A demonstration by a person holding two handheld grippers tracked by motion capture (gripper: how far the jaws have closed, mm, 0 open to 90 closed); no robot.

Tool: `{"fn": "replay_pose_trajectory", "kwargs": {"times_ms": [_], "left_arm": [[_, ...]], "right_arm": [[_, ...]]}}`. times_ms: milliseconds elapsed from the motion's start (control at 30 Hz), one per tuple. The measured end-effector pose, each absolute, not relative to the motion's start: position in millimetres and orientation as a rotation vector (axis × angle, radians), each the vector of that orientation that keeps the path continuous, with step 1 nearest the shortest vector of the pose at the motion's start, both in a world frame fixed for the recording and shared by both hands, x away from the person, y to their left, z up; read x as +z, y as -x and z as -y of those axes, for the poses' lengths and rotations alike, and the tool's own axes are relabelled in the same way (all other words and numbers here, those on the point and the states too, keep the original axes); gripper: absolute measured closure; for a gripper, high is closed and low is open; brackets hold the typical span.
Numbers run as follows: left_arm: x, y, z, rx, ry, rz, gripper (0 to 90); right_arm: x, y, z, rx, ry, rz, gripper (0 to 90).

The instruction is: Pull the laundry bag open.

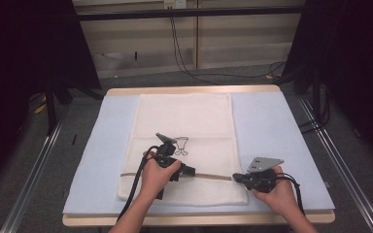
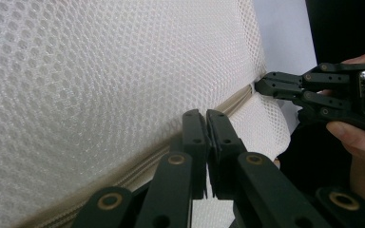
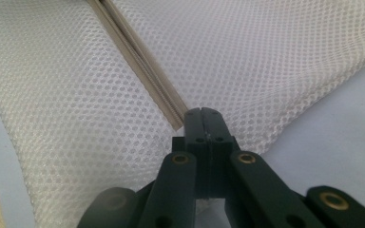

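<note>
Both grippers are clenched on a white mesh laundry bag [image 1: 182, 145] lying flat on a pale blue mat [image 1: 267, 126] atop a wooden table [image 1: 194, 90]. At the bag's near right corner, the right gripper [image 3: 202, 112] has its black jaws pressed together on the fabric at the very end of the beige zipper [image 3: 138, 61]; whether it pinches the tape itself or only the mesh edge beside it cannot be told. Left of it, near the middle of the zipper line, the left gripper [image 2: 205, 114] is shut tight on the zipper band, though the slider or pull is hidden behind the jaws. The step in hand appears to be working the zipper: one hand anchoring its end, the other placed to draw along it. That next move likely calls for a steady pull leftward along the zipper line while the right hand keeps the corner taut, lest the soft mesh bunch. Honeycomb-patterned netting, limp and slightly puckered at the corner, covers the rectangular bag; a small dark printed figure [image 1: 181, 145] sits just beyond the left hand.
</note>
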State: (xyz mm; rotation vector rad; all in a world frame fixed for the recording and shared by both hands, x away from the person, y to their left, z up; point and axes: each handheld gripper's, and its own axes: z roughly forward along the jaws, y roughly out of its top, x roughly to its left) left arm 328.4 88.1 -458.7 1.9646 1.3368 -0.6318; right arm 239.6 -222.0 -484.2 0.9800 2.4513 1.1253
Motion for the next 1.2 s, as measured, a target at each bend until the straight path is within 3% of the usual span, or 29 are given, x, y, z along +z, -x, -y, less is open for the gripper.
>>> {"fn": "replay_pose_trajectory", "kwargs": {"times_ms": [767, 867, 1200], "left_arm": [[-460, -328, -94, -0.631, -1.959, -1.341, 87.5], [-462, -328, -99, -0.682, -1.928, -1.332, 87.4], [-460, -327, -104, -0.643, -1.932, -1.337, 87.4]], "right_arm": [[-484, -240, 223, 1.126, -0.981, -2.454, 90.0], [-484, -240, 222, 1.129, -0.982, -2.453, 90.0], [-484, -240, 222, 1.128, -0.986, -2.455, 90.0]]}}
